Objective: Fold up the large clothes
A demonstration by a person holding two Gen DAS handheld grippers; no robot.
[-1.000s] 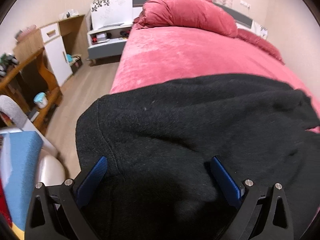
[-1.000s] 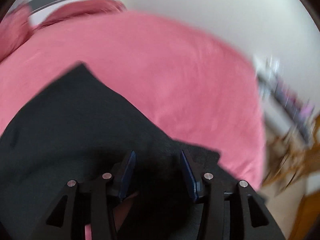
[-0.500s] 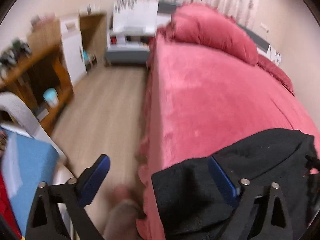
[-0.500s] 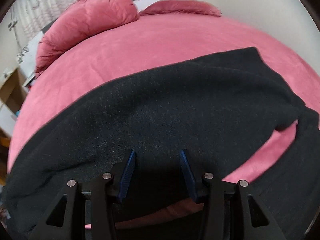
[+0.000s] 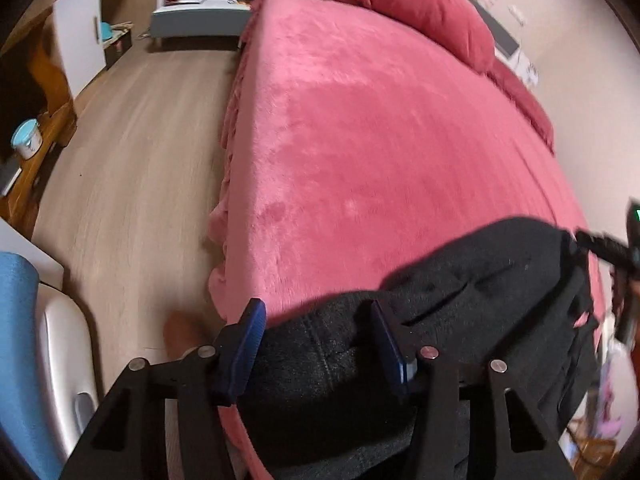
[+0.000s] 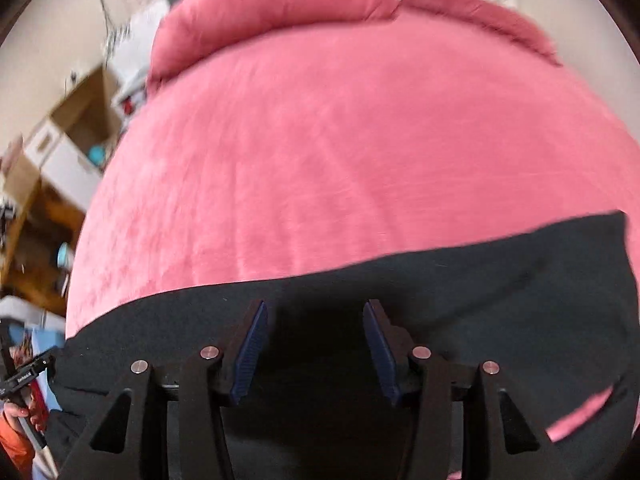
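two tongs, left tongs (image 5: pixel 316 346) and right tongs (image 6: pixel 314 350), each clasp one black garment (image 5: pixel 460 320).

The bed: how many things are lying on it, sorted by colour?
Black: 1, the garment at the near end of the bed.
Pink-red: 2, the big pillow and a flatter pillow beside it.
Total: 3.

One black garment (image 5: pixel 460 320) on one pink bed (image 5: pixel 380 140), two pillows (image 5: pixel 400 4), two grippers (image 5: pixel 316 344) (image 6: pixel 314 344), one blue-lidded tub (image 5: pixel 26 144).
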